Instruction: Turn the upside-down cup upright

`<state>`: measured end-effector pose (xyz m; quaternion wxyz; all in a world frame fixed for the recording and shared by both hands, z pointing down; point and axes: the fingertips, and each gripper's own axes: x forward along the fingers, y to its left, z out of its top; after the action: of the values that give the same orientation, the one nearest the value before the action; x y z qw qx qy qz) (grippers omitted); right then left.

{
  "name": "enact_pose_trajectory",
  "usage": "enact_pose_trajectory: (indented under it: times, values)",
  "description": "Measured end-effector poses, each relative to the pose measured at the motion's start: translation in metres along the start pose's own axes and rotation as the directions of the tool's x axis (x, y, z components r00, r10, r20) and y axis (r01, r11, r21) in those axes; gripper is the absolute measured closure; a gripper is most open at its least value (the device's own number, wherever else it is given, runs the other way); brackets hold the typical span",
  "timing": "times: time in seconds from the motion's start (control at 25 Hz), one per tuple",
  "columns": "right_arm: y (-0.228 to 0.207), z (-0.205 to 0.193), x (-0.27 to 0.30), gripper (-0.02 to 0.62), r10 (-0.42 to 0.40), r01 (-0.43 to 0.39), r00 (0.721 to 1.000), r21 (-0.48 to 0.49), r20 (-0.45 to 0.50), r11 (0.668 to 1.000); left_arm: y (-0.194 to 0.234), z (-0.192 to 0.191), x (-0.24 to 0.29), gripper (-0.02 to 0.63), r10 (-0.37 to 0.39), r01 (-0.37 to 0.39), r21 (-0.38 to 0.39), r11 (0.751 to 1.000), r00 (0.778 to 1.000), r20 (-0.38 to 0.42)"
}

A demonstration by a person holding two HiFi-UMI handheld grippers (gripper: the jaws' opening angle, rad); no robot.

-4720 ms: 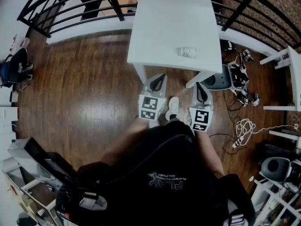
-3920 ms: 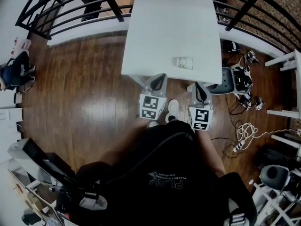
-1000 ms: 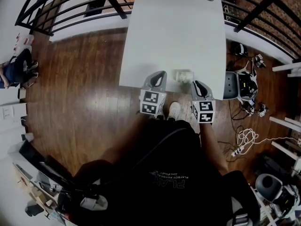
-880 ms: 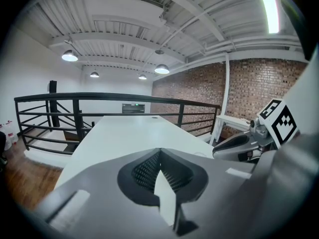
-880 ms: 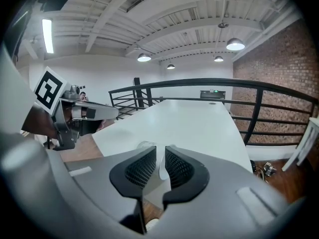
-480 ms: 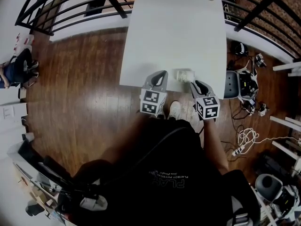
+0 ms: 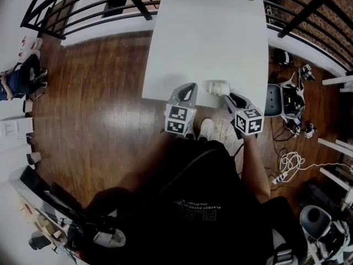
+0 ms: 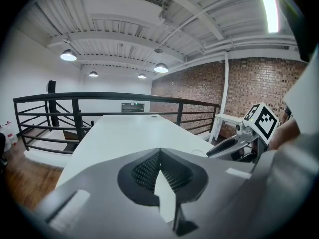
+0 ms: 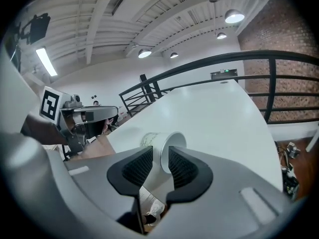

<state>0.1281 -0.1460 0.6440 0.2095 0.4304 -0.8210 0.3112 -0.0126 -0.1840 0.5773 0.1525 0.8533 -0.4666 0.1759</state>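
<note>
paper cup [image 9: 158, 143]: I see it on its side, tapered, long axis along the white table [image 7: 204, 32] edge, wide end toward right gripper
right gripper [image 9: 160, 156]: jaws opening, cup rim between, unpinched
left gripper [image 8: 160, 153]: jaws together, empty

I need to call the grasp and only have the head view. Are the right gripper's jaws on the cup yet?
Observer: No. In the right gripper view, the right gripper has its jaws opening. The cup shows in the gap past the pads, and neither pad presses on it.
Operator: Anything on the cup I can't make out from above?
Observer: Its white wall carries a faint print.
Operator: And the left gripper?
Observer: The left gripper view shows the left gripper with its jaws together and nothing between them, pointing along the white table.
</note>
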Motion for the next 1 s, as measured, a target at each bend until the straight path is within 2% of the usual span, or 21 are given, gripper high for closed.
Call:
enact_pose_trajectory:
  times: [0.44, 0.6, 1.0]
  values:
    - [0.003, 0.0, 0.011, 0.486, 0.099, -0.098, 0.995, 0.05, -0.008, 0.994, 0.002, -0.001, -0.001, 0.606, 0.0, 0.0, 0.008, 1.0, 1.0, -0.009]
    - [-0.001, 0.003, 0.013, 0.5, 0.135, -0.136, 0.991, 0.074, 0.022, 0.988, 0.0, -0.002, -0.001, 0.606, 0.001, -0.001, 0.014, 1.0, 1.0, -0.011]
    - [0.01, 0.005, 0.014, 0.543, 0.201, -0.202, 0.979, 0.071, 0.018, 0.977, 0.003, -0.005, -0.003, 0.606, 0.015, -0.015, 0.006, 1.0, 1.0, -0.014]
